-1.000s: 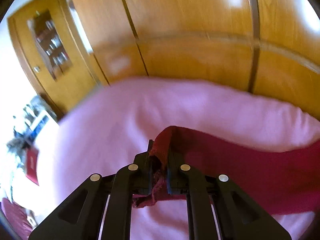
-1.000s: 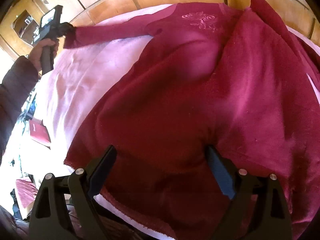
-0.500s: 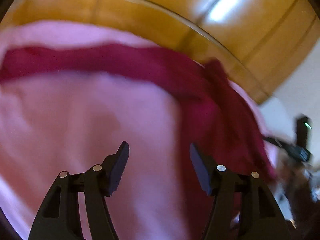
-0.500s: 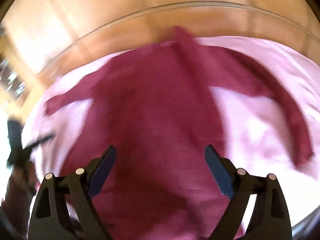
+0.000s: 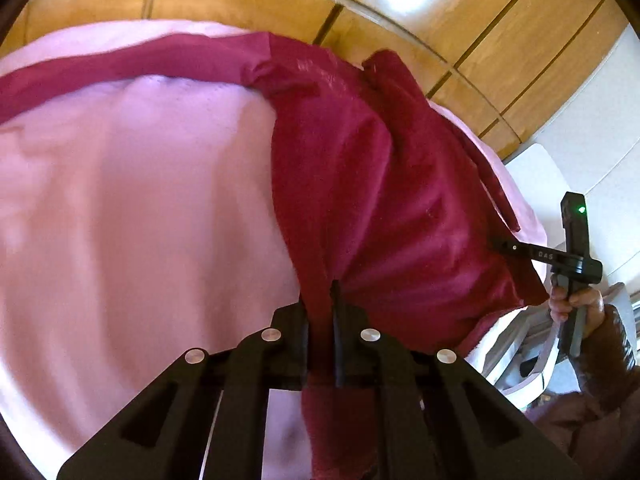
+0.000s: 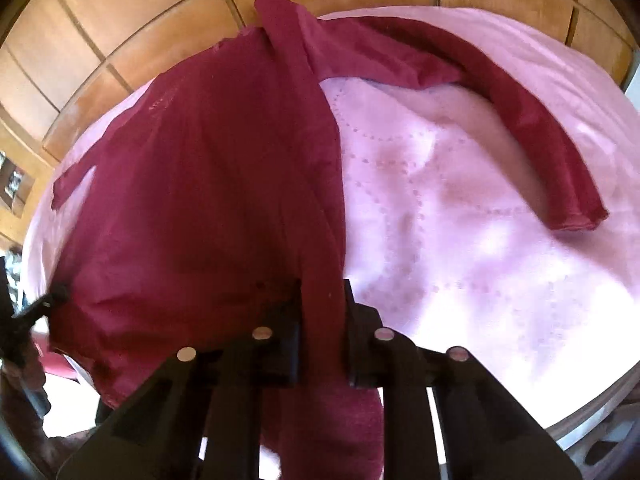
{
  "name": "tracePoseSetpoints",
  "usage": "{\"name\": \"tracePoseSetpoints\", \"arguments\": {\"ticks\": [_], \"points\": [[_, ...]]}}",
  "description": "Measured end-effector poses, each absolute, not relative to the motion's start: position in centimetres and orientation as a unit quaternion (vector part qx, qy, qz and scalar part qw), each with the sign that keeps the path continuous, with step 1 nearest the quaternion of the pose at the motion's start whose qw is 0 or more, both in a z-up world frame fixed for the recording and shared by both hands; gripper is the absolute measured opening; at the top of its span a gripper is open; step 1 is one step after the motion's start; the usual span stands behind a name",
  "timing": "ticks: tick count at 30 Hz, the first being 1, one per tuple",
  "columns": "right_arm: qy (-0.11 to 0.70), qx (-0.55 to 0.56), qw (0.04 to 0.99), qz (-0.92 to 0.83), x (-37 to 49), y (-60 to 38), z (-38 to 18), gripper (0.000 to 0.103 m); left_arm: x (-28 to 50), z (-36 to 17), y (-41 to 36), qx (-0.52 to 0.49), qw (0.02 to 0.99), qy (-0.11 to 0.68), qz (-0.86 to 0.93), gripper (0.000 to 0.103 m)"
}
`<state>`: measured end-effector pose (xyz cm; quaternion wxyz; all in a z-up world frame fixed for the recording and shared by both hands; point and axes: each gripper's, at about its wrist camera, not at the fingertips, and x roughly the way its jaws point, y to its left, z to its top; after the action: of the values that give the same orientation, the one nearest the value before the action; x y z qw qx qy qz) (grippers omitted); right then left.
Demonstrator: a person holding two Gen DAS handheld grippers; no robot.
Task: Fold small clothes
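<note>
Crimson fleece top [image 6: 208,184], sleeves outspread

1. The crimson garment [image 6: 208,184] is soft, fuzzy fleece-like cloth, matt
2. The pink bedcover [image 6: 460,240] is smooth cloth with a stitched dotted quilting pattern
3. The wooden panelling [image 5: 460,20] is polished and glossy
4. Both grippers look like matt black plastic with shiny metal rivets [image 5: 370,335]

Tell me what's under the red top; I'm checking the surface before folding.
A pink blanket lies under the red top, showing beside it. Whatever is directly beneath the top's body is covered.
</note>
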<state>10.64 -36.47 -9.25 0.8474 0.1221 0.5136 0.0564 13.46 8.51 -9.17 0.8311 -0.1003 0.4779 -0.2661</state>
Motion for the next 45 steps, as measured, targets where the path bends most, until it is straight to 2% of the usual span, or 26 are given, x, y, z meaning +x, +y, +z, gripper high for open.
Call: {"name": "tracePoseSetpoints", "arguments": {"ticks": [1,2,3,5,9,13,14,15,16,17,18,19,24,28,33,40,41,43,44,45], "points": [[0.513,0.123,0.847,0.062,10.5,-36.8,-9.2,0.015,13.4,-9.1,8.8,-0.098,0.833,0.478,-0.26,0.003],[0.51,0.12,0.849,0.061,10.4,-37.2,-9.1,0.022,13.4,-9.2,8.9,-0.094,0.834,0.482,-0.251,0.003],[0.5,0.121,0.856,0.051,10.3,-38.0,-8.9,0.039,12.8,-9.3,9.0,-0.09,0.834,0.485,-0.247,0.003],[0.477,0.127,0.869,0.022,10.4,-40.0,-8.2,0.054,13.0,-9.9,9.4,-0.097,0.833,0.497,-0.224,0.003],[0.434,0.09,0.892,-0.09,11.7,-44.0,-6.8,0.057,13.2,-9.8,10.3,-0.114,0.835,0.497,-0.208,0.003],[0.438,0.051,0.883,-0.159,14.7,-47.4,-8.0,0.056,13.7,-7.9,10.7,-0.105,0.859,0.469,-0.176,0.003],[0.449,0.043,0.876,-0.167,15.3,-48.2,-8.8,0.055,13.8,-7.3,10.8,-0.105,0.864,0.461,-0.172,0.003],[0.47,0.041,0.865,-0.172,16.5,-48.9,-10.0,0.043,14.0,-6.9,10.7,-0.106,0.868,0.455,-0.17,0.003],[0.484,0.043,0.857,-0.171,17.3,-49.2,-10.7,0.03,14.3,-6.5,10.5,-0.104,0.871,0.45,-0.167,0.005],[0.493,0.044,0.851,-0.176,17.7,-49.8,-11.1,0.006,14.4,-6.2,10.4,-0.102,0.872,0.449,-0.165,0.01],[0.484,0.044,0.854,-0.185,17.7,-50.2,-10.6,0.005,14.5,-6.1,10.4,-0.104,0.872,0.449,-0.165,0.02],[0.471,0.048,0.86,-0.188,17.4,-50.6,-9.7,0.005,14.7,-6.0,10.2,-0.108,0.872,0.448,-0.164,0.024],[0.382,0.043,0.893,-0.234,15.1,-54.0,-2.7,0.005,15.0,-6.3,8.4,-0.086,0.869,0.453,-0.179,0.024],[0.354,0.023,0.889,-0.289,17.0,-57.4,0.6,0.005,15.8,-6.9,6.4,-0.078,0.861,0.462,-0.197,0.024],[0.385,-0.018,0.848,-0.365,23.1,-63.3,-0.3,0.005,16.4,-7.5,4.4,-0.074,0.853,0.471,-0.213,0.024],[0.426,-0.008,0.796,-0.431,24.8,-66.3,-2.9,0.005,16.5,-8.4,2.2,-0.054,0.843,0.486,-0.224,0.024],[0.425,-0.01,0.797,-0.43,25.0,-66.3,-3.1,0.008,16.5,-8.5,2.1,-0.053,0.842,0.488,-0.224,0.024],[0.422,-0.011,0.808,-0.41,24.5,-65.2,-3.4,0.039,16.5,-8.7,2.1,-0.052,0.841,0.49,-0.223,0.024],[0.414,-0.002,0.822,-0.391,23.7,-64.3,-3.1,0.059,16.6,-8.7,2.2,-0.053,0.841,0.491,-0.221,0.024],[0.405,0.009,0.84,-0.362,23.0,-63.2,-3.0,0.06,16.6,-8.7,2.4,-0.057,0.841,0.491,-0.22,0.023]]}}
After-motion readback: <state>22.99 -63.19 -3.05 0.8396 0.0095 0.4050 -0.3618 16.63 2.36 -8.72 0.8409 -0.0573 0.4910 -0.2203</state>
